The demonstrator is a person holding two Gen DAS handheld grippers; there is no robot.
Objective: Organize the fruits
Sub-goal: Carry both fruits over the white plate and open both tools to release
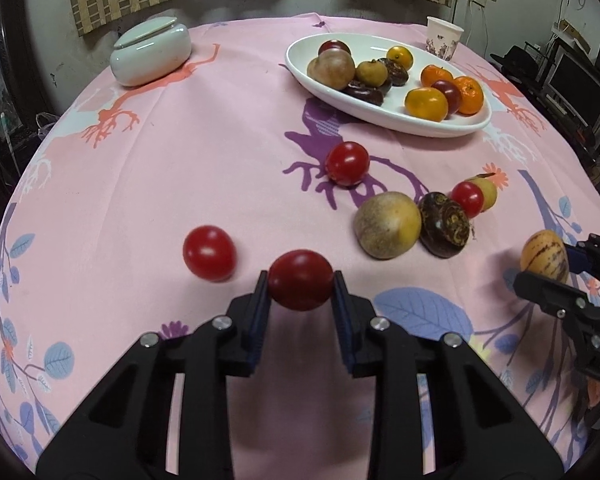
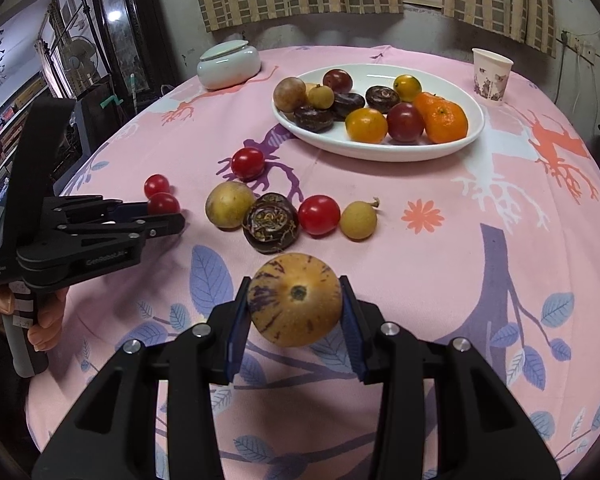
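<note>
My left gripper [image 1: 301, 280] is shut on a red cherry tomato [image 1: 300, 278], low over the pink cloth; the same gripper [image 2: 168, 210] and tomato [image 2: 163, 203] show at the left of the right wrist view. My right gripper [image 2: 294, 300] is shut on a yellow purple-streaked melon [image 2: 295, 300], which also appears as the melon [image 1: 545, 261] at the right edge of the left wrist view. A white oval plate [image 2: 452, 146] at the back holds several oranges, dark fruits and brown fruits.
Loose on the cloth lie three more cherry tomatoes [image 1: 209, 253] [image 1: 347, 163] [image 1: 467, 199], a yellow-brown fruit [image 1: 387, 225], a dark water chestnut [image 1: 444, 224] and a small longan [image 2: 358, 220]. A white lidded jar [image 1: 152, 52] and a paper cup [image 1: 443, 37] stand at the back.
</note>
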